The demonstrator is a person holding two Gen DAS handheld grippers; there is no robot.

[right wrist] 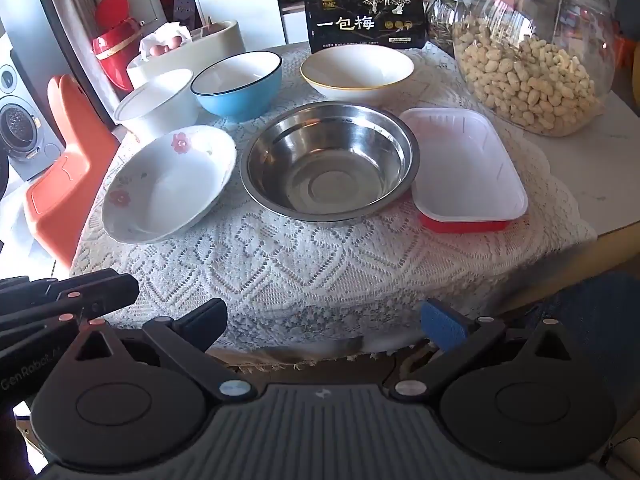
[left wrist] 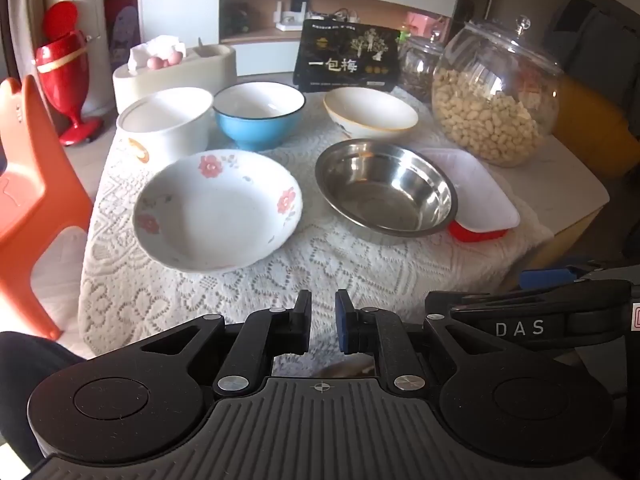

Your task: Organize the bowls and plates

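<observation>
Fingers spread, tray lengthwise away

**Open lace in front, crowded toward the back**

The near strip of the white lace tablecloth lies bare between the table edge and the front row of dishes, wide enough for a gripper to pass.

That front row is tight: the white flower-patterned shallow bowl sits just beside the round stainless steel basin, and the basin's rim touches or overlaps the white rectangular plastic tray on a red base.

Behind them the white deep ceramic bowl and the blue enamel bowl stand almost touching; a wider gap separates the blue one from the cream yellow-rimmed bowl.

The large glass jar of peanuts and the black printed box wall off the right and rear.
</observation>
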